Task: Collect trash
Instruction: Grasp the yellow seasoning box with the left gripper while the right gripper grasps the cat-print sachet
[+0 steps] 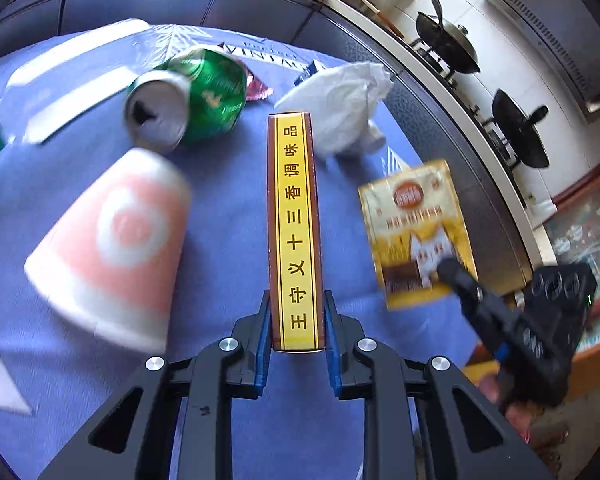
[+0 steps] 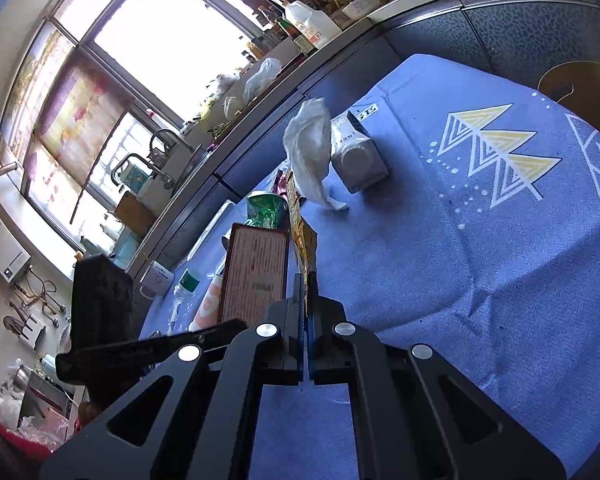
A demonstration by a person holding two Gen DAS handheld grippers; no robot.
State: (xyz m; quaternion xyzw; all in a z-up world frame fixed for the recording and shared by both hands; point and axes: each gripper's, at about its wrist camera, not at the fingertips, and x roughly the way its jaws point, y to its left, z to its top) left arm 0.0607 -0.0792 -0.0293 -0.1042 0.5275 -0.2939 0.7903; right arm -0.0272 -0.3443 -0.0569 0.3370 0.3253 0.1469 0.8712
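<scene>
Green can (image 1: 196,98), pink-white cup (image 1: 112,248), blue triangle-patterned cloth (image 2: 480,240)

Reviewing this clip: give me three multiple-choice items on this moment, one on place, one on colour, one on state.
1. Where is the spice box?
A. between the left gripper pads
B. in a bowl
C. on the floor

2. What colour is the crushed can?
A. green
B. red
C. black

3. The right gripper is:
A. wide open
B. shut on the yellow sachet
C. shut on a bottle

Answers: 1 A, blue pads press its sides; 2 A, its body is green; 3 B, closed fingers pinch the sachet.
</scene>
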